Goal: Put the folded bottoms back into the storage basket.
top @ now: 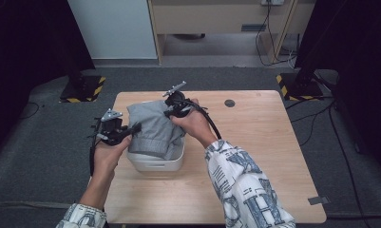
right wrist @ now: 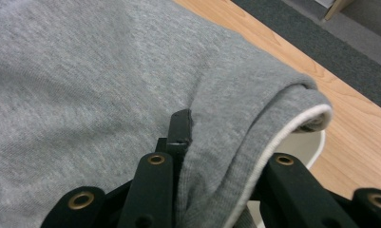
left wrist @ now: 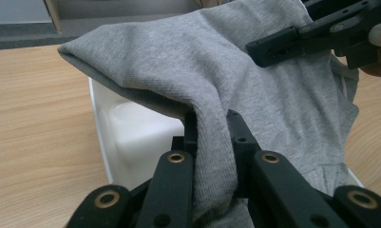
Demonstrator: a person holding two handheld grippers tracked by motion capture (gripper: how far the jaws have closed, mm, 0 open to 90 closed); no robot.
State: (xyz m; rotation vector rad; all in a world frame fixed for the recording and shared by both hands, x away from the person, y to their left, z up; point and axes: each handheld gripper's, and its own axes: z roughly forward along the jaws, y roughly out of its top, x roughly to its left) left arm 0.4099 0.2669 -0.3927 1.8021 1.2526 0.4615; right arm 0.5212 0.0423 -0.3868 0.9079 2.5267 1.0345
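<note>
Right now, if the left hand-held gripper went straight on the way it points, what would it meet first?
Probably the grey sweatshirt it already pinches, held over the white bin; beyond it, the right hand-held gripper, though depth is unclear.

I can read no text, label, brand or number anywhere from here. The only signs I make out are the yellow-and-black hazard stripes on the two black stand bases on the floor: one point(top: 83, 89) at about ten o'clock from the worktop point(top: 254, 142), the other point(top: 297, 85) at about two o'clock. Nothing is written on them
</note>
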